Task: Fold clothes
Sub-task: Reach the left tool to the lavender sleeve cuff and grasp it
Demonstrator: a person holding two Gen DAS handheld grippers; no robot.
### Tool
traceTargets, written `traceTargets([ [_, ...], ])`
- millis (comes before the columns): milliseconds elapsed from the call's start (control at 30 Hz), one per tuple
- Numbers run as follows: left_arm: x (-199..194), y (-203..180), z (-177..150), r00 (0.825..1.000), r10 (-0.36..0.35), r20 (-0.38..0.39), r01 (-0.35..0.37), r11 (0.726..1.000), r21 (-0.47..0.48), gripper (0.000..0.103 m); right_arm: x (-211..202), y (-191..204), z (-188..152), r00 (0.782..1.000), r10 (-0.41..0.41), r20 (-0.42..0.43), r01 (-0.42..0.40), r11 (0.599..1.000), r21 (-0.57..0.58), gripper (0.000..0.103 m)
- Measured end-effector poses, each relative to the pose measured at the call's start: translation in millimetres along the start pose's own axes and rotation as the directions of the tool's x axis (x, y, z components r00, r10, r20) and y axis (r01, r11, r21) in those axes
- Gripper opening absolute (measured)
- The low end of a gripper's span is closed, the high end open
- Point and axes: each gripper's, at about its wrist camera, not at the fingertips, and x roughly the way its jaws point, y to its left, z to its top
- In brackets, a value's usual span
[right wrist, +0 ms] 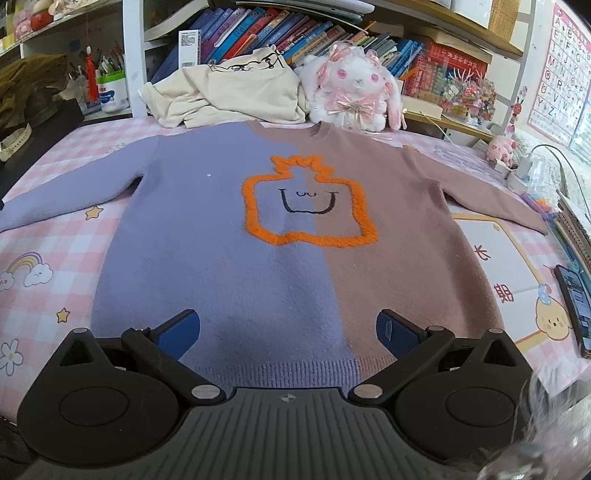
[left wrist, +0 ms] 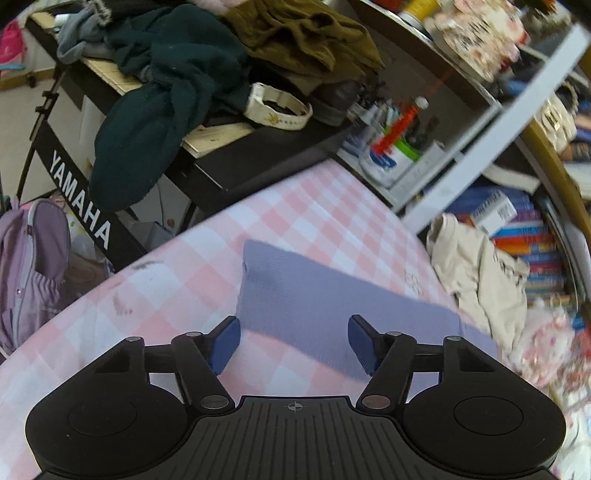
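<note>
A two-tone sweater (right wrist: 236, 229), lilac on one half and dusty brown on the other, lies spread front-up on a bed covered in a pink-and-white checked sheet (right wrist: 55, 254), an orange outlined figure with a stitched smile (right wrist: 308, 201) across its chest. From my remote seat I see both sleeves stretched outward and the ribbed hem nearest the right wrist camera.

My right hand-held gripper (right wrist: 288, 332) hangs over the hem, jaws spread wide with nothing between the blue pads, which do not appear to press on the knit. My left hand-held gripper (left wrist: 294, 343) hovers at the lilac sleeve (left wrist: 314, 295) (the view is tilted and a little blurred); its jaws stand apart, the sleeve's cuff end lies in the gap, and neither pad touches the fabric as far as I can tell.

Behind the sweater's collar sit a crumpled cream garment (right wrist: 236, 92) and a white plush rabbit with pink bows (right wrist: 354, 88), both against a bookshelf (right wrist: 288, 33) packed with books. A phone (right wrist: 574, 306) lies on the bed beyond the brown sleeve. In the left wrist view, a black Yamaha keyboard (left wrist: 79, 199) beside the bed carries a dark green garment (left wrist: 162, 103) and an olive one (left wrist: 303, 37), with a purple backpack (left wrist: 33, 258) below it.
</note>
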Motion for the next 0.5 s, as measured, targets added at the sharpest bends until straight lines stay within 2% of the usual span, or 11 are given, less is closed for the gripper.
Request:
traceTargets([
  [133,8.8,-4.4,3.7,1.0,0.006,0.019,-0.006,1.0,-0.007,0.064,-1.8,-5.4,-2.4,1.0,-0.017,-0.006,0.017,1.0,0.014,0.103],
  [400,25.2,-21.6,-0.9,0.997,-0.073,-0.018,0.072,0.996,-0.047,0.064,-2.5,-9.7,-5.0,0.999,-0.029,-0.019,0.029,0.999,0.022,0.103],
  [467,25.2,-23.7,1.4,0.998,-0.054,-0.023,0.053,0.997,-0.047,0.062,-2.6,-8.4,-4.9,0.999,-0.027,-0.02,0.027,1.0,0.014,0.103],
  [500,21.6,-20.6,4.4,0.999,-0.032,0.002,0.032,0.998,-0.044,0.06,-2.8,-7.8,-5.0,0.999,-0.026,-0.02,0.027,1.0,0.011,0.103],
])
